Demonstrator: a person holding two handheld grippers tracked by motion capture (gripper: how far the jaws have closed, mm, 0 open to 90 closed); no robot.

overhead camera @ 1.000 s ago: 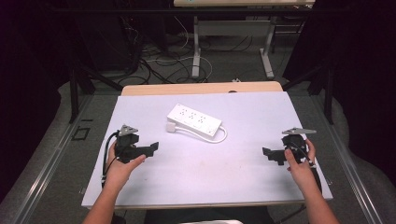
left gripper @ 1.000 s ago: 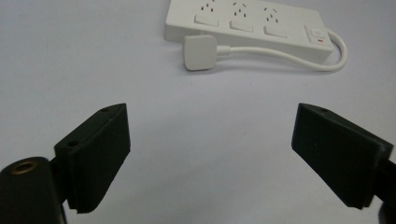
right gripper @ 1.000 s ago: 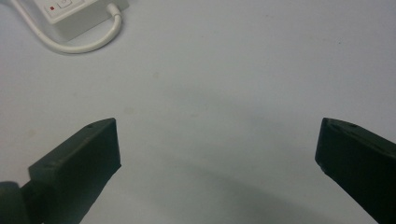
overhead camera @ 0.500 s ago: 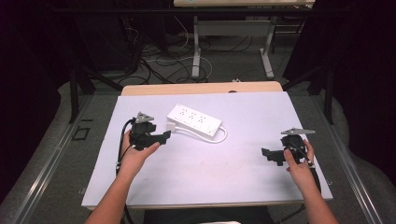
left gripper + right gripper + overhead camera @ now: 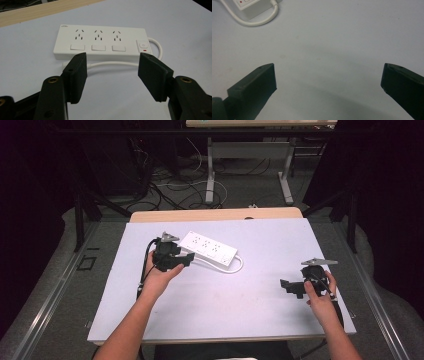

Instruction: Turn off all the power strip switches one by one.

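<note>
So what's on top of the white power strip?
The power strip has three sockets, three flat switches beneath them, and one power button with a red mark. Nothing lies on it. The left tool hangs open just in front. Its underside is hidden against the table.

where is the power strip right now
In the high view the power strip lies flat left of the middle of the table, just ahead of the left tongs, its cord looping beside it.

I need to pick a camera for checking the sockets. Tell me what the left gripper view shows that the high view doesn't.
Left gripper view alone: the power strip close up, with three sockets, three switches and a power button above a red mark. High view alone: both hands, the right gripper apart from the strip, and cables on the floor. Both: the strip, its white cord and the left gripper, with nothing between its jaws.
</note>
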